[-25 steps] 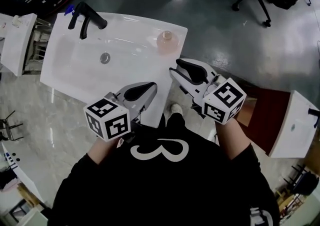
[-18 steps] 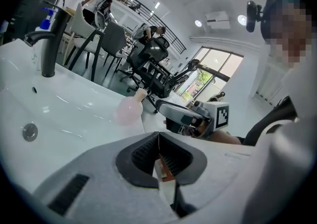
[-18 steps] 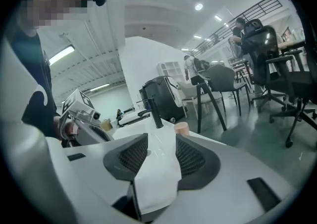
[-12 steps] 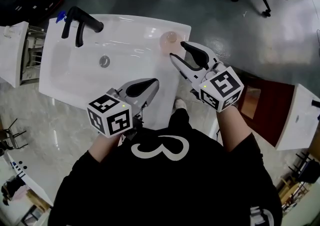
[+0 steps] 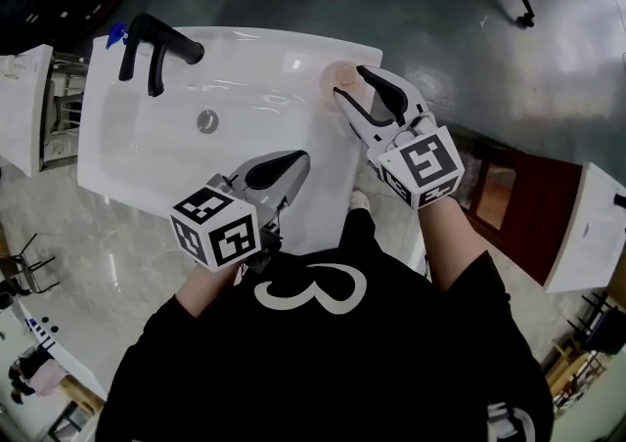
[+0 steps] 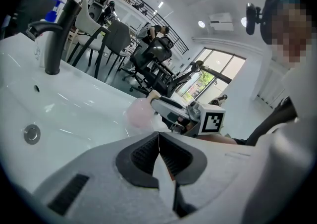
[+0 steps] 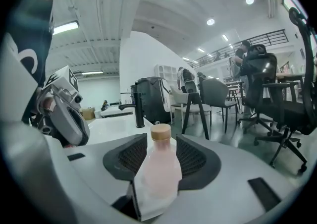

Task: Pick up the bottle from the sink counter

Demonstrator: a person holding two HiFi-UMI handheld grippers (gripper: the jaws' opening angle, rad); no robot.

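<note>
- The bottle (image 5: 335, 75), pale pink with a tan cap, stands upright on the flat rim of the white sink (image 5: 147, 152), at the corner on the person's right and far from them.
- The black faucet (image 5: 156, 42) stands at the opposite end of the sink, well apart from the bottle, and the round drain (image 5: 206, 120) lies in the bowl between them.
- The right gripper (image 5: 349, 81) is at the bottle, with one jaw on each side of it.
- Its jaws have just been opening and now stand spread as wide as they go.
- In the right gripper view the bottle (image 7: 159, 168) sits between the ribbed black pads (image 7: 131, 157), with gaps showing beside its neck. I see no squeeze on it, and it rests on the counter.
- The left gripper (image 5: 298, 164) hangs over the near edge of the sink, close to the person's body and well apart from the bottle.
- In the left gripper view its pads (image 6: 143, 154) meet along a thin line with nothing between them, so that tool is closed and empty.
- Office chairs (image 7: 275, 99) stand on the glossy floor beyond the sink.
</note>
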